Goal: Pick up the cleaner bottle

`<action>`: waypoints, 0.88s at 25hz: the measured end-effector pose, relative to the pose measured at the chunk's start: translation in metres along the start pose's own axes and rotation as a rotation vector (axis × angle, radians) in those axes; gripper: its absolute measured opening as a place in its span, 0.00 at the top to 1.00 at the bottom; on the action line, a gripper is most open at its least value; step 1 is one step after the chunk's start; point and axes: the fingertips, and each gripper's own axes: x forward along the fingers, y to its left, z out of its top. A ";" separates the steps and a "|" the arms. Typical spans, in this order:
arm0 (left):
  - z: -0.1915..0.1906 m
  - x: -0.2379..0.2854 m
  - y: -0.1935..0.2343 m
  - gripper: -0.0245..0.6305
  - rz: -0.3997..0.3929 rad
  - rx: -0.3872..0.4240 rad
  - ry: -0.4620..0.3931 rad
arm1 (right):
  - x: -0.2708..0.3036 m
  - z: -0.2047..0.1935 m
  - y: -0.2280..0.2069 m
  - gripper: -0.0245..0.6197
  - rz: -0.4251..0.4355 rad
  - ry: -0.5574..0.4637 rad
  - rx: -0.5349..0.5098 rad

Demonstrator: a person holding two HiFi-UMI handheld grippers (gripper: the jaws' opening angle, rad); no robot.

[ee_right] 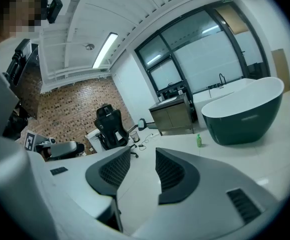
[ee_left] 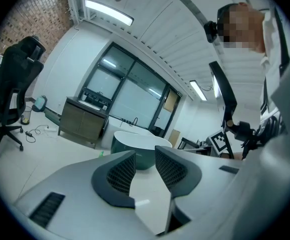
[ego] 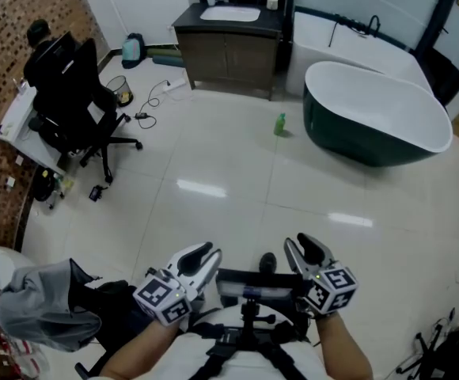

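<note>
The left gripper [ego: 206, 253] is held close to the body, jaws narrowly apart with nothing between them. The green cleaner bottle [ego: 280, 124] is seen upright on the floor, well ahead, just beside the dark bathtub [ego: 372, 117]. The right gripper [ego: 302, 248] is kept wide and empty, likely readied for the grab.

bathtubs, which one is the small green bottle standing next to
The dark green oval freestanding bathtub: the small green cleaner bottle stands right beside it, at its left end. The white built-in bathtub lies farther back.

cleaner bottle [ego: 280, 124] on floor [ego: 214, 212], just left of bathtub [ego: 356, 145] | cabinet [ego: 228, 54] behind | chair [ego: 71, 93] far left
</note>
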 end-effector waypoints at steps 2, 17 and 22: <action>0.005 0.020 0.005 0.80 0.009 -0.002 0.003 | 0.013 0.018 -0.017 0.72 0.014 -0.002 -0.013; 0.052 0.149 0.013 0.80 0.082 0.004 -0.006 | 0.049 0.092 -0.133 0.72 0.067 0.018 -0.017; 0.068 0.167 0.035 0.80 0.095 0.008 -0.012 | 0.068 0.098 -0.137 0.72 0.078 0.046 -0.012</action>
